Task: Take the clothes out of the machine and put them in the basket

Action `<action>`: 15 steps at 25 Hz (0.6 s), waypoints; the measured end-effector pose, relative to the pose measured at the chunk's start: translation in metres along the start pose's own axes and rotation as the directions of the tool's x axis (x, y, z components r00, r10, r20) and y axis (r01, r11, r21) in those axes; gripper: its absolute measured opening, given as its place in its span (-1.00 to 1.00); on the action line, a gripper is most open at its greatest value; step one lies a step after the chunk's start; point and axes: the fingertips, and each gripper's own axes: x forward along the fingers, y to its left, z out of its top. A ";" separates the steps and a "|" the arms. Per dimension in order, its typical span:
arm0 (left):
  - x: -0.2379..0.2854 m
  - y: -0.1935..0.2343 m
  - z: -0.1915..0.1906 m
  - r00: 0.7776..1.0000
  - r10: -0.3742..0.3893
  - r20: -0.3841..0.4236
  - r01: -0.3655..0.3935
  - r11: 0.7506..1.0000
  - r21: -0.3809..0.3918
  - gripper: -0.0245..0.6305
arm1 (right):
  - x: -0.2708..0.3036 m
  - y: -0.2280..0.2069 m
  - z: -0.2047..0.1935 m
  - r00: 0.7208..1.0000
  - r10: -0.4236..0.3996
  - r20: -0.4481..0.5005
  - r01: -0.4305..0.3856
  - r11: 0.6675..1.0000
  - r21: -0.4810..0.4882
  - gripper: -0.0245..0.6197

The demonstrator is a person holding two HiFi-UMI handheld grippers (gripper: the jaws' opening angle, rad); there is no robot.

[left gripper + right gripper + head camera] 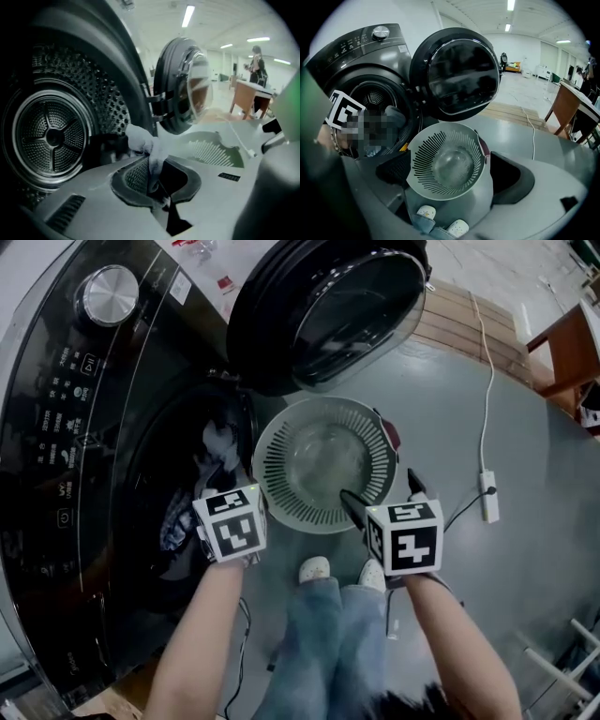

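The dark front-loading machine (84,427) has its round door (328,310) swung open. Dark and pale clothes (214,451) lie at the drum's mouth. My left gripper (234,488) is at that opening, shut on a pale grey cloth (145,143) that trails out of the perforated drum (51,136) and runs down between its pads. The round slotted basket (323,465) stands on the floor beside the machine, with no clothes in it. My right gripper (382,495) hangs over the basket's near rim (445,192), jaws wide apart and holding nothing.
The open door (180,89) stands just right of the drum. A white cable and power strip (487,495) lie on the grey floor to the right. A wooden platform (469,324) and a wooden desk (567,352) are further off. My shoes (314,570) stand below the basket.
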 end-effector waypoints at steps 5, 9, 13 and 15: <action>-0.007 -0.048 0.013 0.990 -0.138 0.032 0.136 0.989 0.050 -0.82 | -0.001 -0.010 -0.004 1.000 -0.010 -0.003 0.010 1.000 0.006 0.71; -0.020 -0.090 0.031 0.960 -0.268 0.080 0.261 0.961 0.094 -0.82 | 0.000 -0.021 -0.008 1.000 -0.028 -0.011 0.028 0.999 0.026 0.71; -0.043 -0.133 0.053 0.887 -0.438 0.149 0.425 0.898 0.112 -0.82 | -0.001 -0.032 -0.016 0.999 -0.048 -0.027 0.049 0.997 0.060 0.71; -0.051 -0.151 0.061 0.846 -0.505 0.171 0.492 0.863 0.113 -0.82 | -0.002 -0.036 -0.019 0.998 -0.054 -0.035 0.056 0.996 0.074 0.71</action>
